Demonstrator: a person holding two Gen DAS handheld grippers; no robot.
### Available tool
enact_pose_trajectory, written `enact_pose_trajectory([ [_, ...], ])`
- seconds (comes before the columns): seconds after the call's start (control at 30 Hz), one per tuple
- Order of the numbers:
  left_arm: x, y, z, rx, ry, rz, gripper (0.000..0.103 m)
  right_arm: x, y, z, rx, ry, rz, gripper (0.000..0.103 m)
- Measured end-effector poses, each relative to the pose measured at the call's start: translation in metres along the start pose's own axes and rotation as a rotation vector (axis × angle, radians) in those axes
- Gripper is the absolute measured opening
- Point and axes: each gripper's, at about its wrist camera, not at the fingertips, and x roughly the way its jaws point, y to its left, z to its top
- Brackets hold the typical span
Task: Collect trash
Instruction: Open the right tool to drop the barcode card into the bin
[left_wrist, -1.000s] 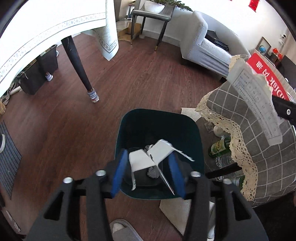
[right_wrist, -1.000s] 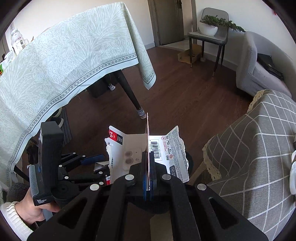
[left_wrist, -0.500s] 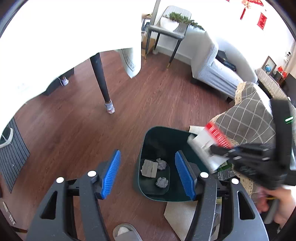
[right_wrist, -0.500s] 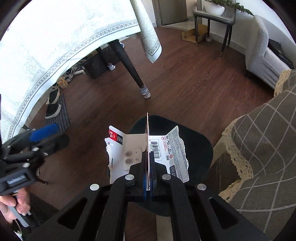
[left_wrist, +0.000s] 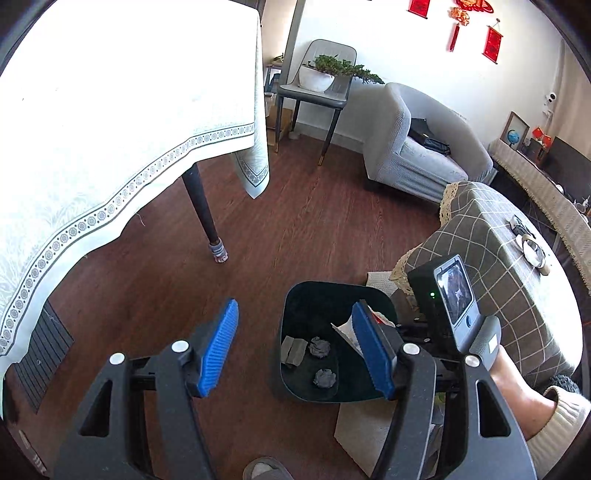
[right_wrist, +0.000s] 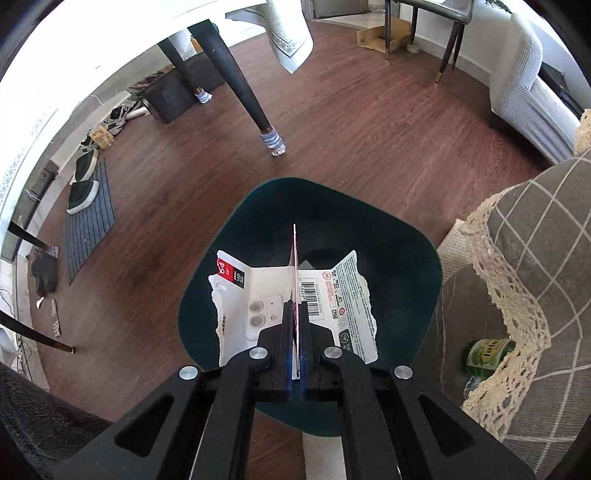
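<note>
A dark teal trash bin (left_wrist: 314, 295) stands on the wood floor, with a flat grey scrap (left_wrist: 293, 350) and two crumpled grey wads (left_wrist: 320, 347) inside. My left gripper (left_wrist: 295, 349) is open and empty, above the bin's left rim. My right gripper (right_wrist: 294, 332) is shut on a torn white and red paper package (right_wrist: 258, 306), holding it directly over the bin's opening (right_wrist: 406, 266). A corner of that package (left_wrist: 347, 330) shows behind my left gripper's right finger.
A table with a white cloth (left_wrist: 110, 129) and a dark leg (left_wrist: 201, 210) stands to the left. A checked grey cloth with lace trim (right_wrist: 535, 258) covers furniture right of the bin, with a green bottle (right_wrist: 484, 350) under it. A grey armchair (left_wrist: 417, 147) stands beyond.
My left gripper let go of its folded white paper, which dropped into the bin, then pulled left and up. My right gripper carried the package from the right to over the bin.
</note>
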Motion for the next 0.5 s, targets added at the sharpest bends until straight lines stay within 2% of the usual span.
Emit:
enact_pose_trajectory([
  [0.03, 0.0, 0.0, 0.002, 0.004, -0.002, 0.002, 0.067, 0.003, 0.0, -0.001, 0.004, 0.009, 0.001, 0.008],
  [0.1, -0.003, 0.0, 0.004, 0.006, -0.009, 0.006, 0.067, 0.003, -0.001, -0.001, 0.005, 0.003, 0.0, 0.034],
  [0.13, -0.004, 0.0, 0.004, 0.002, -0.013, 0.006, 0.067, 0.003, -0.001, -0.001, 0.003, -0.006, -0.003, 0.055],
  [0.17, -0.006, 0.0, 0.005, -0.002, -0.018, 0.003, 0.067, 0.003, -0.001, -0.001, -0.001, -0.014, 0.0, 0.058],
  [0.33, -0.02, -0.001, 0.01, -0.009, -0.059, 0.0, 0.068, -0.008, -0.001, 0.002, -0.013, -0.059, 0.041, 0.058],
  [0.5, -0.038, -0.003, 0.019, -0.014, -0.124, 0.0, 0.07, -0.047, 0.004, 0.008, -0.029, -0.177, 0.096, 0.06],
])
